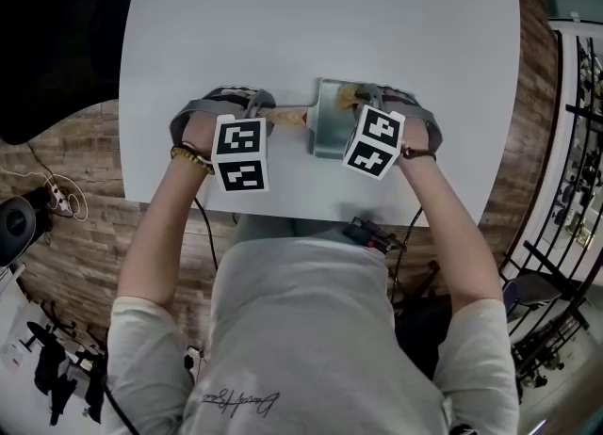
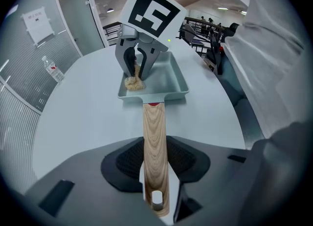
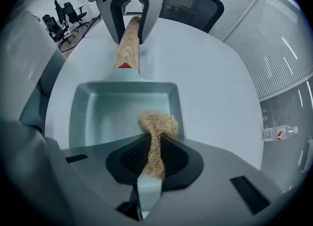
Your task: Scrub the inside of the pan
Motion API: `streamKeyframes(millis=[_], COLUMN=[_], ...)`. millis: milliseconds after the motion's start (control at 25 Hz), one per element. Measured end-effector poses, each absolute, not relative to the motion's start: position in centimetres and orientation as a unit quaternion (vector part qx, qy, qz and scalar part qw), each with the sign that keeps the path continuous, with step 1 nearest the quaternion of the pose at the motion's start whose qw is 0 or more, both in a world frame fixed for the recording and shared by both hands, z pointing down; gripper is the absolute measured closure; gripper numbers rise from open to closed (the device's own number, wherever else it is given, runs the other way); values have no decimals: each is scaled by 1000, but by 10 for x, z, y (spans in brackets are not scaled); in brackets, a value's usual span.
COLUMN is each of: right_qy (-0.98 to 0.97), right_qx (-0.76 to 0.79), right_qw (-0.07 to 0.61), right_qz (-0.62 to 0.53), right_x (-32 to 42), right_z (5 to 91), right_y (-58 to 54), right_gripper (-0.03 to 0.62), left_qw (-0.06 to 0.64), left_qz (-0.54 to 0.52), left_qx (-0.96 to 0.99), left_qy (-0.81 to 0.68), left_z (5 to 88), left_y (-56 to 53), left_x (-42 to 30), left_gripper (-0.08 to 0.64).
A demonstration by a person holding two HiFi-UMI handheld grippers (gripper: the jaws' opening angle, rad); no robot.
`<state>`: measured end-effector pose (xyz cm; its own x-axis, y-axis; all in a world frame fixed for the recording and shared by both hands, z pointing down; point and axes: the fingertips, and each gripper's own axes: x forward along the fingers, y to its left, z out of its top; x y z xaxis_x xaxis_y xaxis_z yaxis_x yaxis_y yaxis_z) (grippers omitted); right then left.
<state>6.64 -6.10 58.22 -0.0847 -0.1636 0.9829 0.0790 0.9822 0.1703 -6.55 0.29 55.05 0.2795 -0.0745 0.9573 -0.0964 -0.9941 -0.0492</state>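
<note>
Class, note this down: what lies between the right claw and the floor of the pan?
A tan fibrous scrubber, pinched in the right claw, its tuft down inside the pan. The right gripper view shows this best.

Bright, even ceiling light fills the room; the pan shows a soft sheen, shadows are faint, and the gripper views bulge at their edges.

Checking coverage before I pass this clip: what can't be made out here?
Head view: the right tool covers most of the scrubber and part of the pan.
Right gripper view: whether the scrubber presses the pan floor; its own tuft hides the contact.
Left gripper view: the bottle label, too small.
</note>
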Motion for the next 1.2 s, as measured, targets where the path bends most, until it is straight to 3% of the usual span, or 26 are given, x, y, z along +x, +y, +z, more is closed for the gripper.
streamKeyframes(millis=[1200], right_qy=[-712], right_qx=[-125], right_qw=[689], right_qz=[48], right_x=[86], right_z=[582], right_y=[31], right_gripper=[523], left_qw=[13], left_qz=[603], left_qx=[795], left_qy=[-59], left_z=[556], left_y=[-4], left_x=[-70], left_gripper=[414])
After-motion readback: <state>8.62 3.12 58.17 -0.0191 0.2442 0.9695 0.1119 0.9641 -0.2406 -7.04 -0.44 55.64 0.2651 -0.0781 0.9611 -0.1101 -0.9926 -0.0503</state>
